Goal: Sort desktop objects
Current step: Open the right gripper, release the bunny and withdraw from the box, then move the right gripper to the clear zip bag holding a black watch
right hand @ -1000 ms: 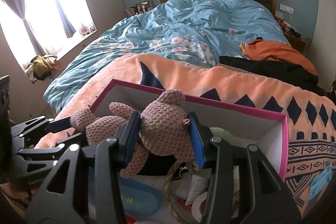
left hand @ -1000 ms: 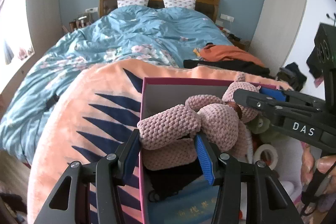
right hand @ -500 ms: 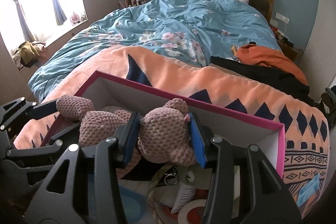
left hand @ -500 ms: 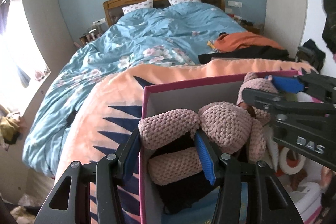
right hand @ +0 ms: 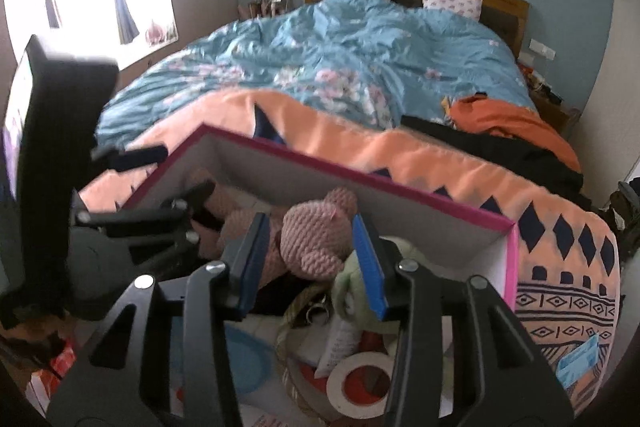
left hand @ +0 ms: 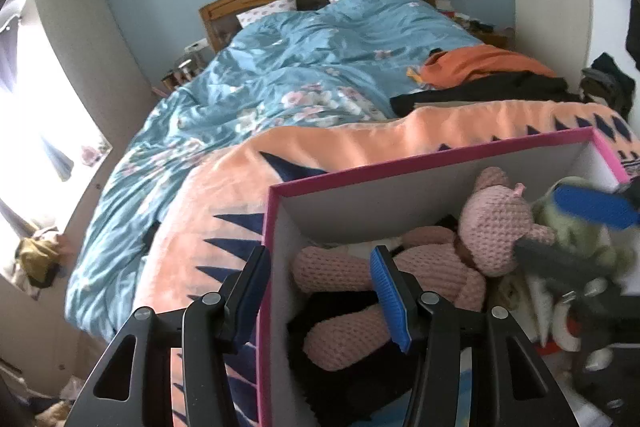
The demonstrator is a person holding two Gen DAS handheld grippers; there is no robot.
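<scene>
**Two hand-held grippers meet over one knitted bear (left hand: 440, 267)**

A pink knitted bear lies inside a pink-rimmed box (left hand: 360, 211) that stands on an orange patterned blanket (left hand: 320, 163) at the foot of a bed. The bear rests on a heap of other things, among them a green toy (right hand: 348, 279) and a roll of tape (right hand: 360, 379).

Its long axis runs across the box. The legs point toward the left hand-held gripper (left hand: 320, 255) and the head toward the right hand-held gripper (right hand: 309, 227), so each is nearest its own end.

The left one straddles the box's side wall. One finger hangs outside over the blanket and the other is inside beside a leg, so its jaws stand apart and appear to clamp nothing.

The right one has the bear's head between its blue pads and its jaws have just been closing. Whether the pads actually press on the head cannot be told from either view.

With the bear resting on the pile, this sorting step looks close to done. The next move turns on the right hand-held gripper, which would have to lift clear of the head.
</scene>
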